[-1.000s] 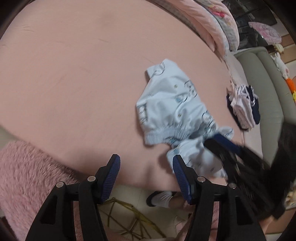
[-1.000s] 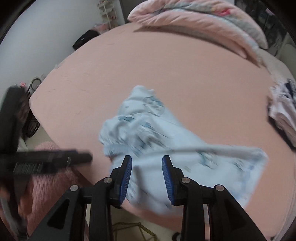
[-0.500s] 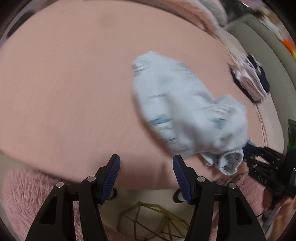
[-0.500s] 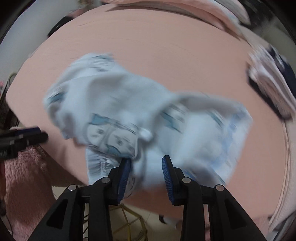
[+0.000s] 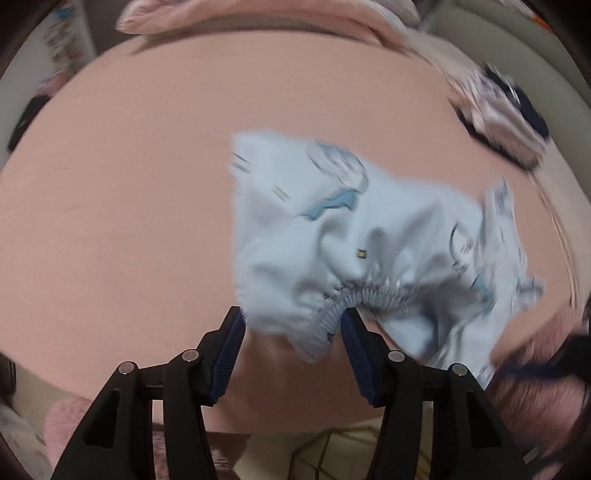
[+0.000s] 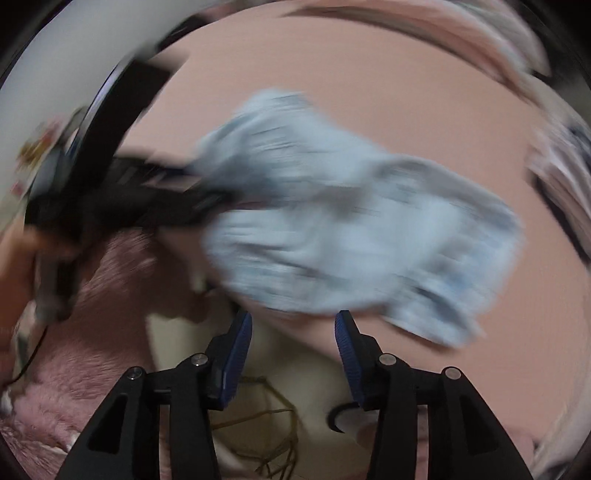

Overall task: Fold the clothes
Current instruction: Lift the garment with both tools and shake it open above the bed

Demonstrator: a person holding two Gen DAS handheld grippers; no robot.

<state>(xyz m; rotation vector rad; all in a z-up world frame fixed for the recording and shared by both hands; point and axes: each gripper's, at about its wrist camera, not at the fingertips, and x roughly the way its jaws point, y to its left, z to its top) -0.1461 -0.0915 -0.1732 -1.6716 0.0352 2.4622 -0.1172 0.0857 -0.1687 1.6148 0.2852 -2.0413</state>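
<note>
Here a pair of pale blue printed children's trousers (image 5: 369, 236) lies crumpled on the pink bed sheet (image 5: 129, 184), toward the near edge of the bed. In the left wrist view the garment spreads from the middle out to about four o'clock, with its gathered elastic waistband (image 5: 354, 295) bunched at six o'clock.

The left claw (image 5: 293, 347) stands spread, its jaws having just been closing a little. A fold of the waistband hangs down between the two blue pads (image 5: 231, 354), yet neither pad presses on it, so the cloth is released rather than grasped.

In the right wrist view everything is smeared by motion blur. The right claw (image 6: 293, 354) has just been opening its jaws, and they stand apart with nothing between them; the trousers lie just beyond the tips, from twelve to three o'clock. The other black claw shows at nine o'clock, reaching in against the left edge of the cloth.

A small pile of dark and pale clothes (image 5: 502, 122) sits on the bed at two o'clock, well apart from the trousers. Rolled pink bedding (image 5: 258, 18) runs along the far edge at twelve o'clock. A fluffy pink fabric (image 6: 74, 369) fills the right wrist view at eight o'clock.
</note>
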